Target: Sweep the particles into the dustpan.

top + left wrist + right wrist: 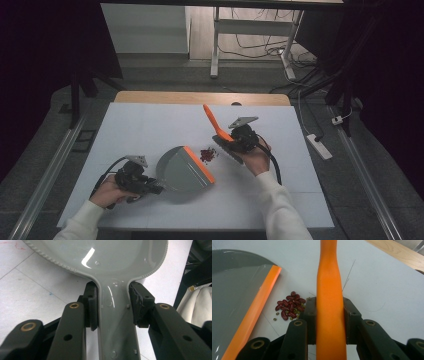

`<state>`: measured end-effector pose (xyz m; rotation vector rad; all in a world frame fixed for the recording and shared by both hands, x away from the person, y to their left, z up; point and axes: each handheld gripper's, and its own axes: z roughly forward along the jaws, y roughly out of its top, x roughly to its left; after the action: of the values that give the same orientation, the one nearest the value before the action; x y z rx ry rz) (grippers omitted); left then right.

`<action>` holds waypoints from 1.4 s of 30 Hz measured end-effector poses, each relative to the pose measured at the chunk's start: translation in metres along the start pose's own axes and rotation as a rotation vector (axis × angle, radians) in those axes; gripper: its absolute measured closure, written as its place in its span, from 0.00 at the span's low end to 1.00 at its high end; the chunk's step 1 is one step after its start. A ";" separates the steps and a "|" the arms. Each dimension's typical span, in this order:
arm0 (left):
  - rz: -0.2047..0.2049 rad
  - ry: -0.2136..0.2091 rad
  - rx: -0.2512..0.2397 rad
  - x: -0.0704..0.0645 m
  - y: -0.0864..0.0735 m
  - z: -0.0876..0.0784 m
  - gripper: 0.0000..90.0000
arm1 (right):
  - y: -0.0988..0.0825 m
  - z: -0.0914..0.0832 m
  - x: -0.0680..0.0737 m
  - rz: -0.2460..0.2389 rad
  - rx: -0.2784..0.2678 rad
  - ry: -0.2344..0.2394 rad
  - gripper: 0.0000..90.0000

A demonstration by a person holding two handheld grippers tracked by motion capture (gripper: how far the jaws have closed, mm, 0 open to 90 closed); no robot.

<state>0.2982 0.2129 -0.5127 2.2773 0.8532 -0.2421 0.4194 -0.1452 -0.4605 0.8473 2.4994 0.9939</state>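
Left tool (113, 312) clamps dustpan (182, 170) handle; right tool (329, 322) clamps brush (329, 290); right gripper view reveals beans (290, 306).

— What is borne by the white table (150, 125)?
— A grey dustpan (182, 170) ahead of the left gripper (159, 189); red beans (208, 154) beside the right gripper (227, 142).

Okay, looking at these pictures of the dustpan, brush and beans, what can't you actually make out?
- Brush bristles: right gripper view, cut off by the bottom edge; high view, too small behind the right gripper.
- Dustpan front lip: left gripper view, cut off by the top edge.
- Beans: high view, too small to count; the green ones blur out.
- Left gripper pads: high view, too dark.
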 end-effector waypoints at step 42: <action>-0.049 -0.013 0.028 0.003 0.007 0.006 0.69 | 0.010 0.038 0.015 -0.047 0.042 0.021 0.78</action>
<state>0.3049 0.2065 -0.5150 2.2806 0.9044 -0.2929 0.4308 -0.1102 -0.4816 0.7902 2.5541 0.9436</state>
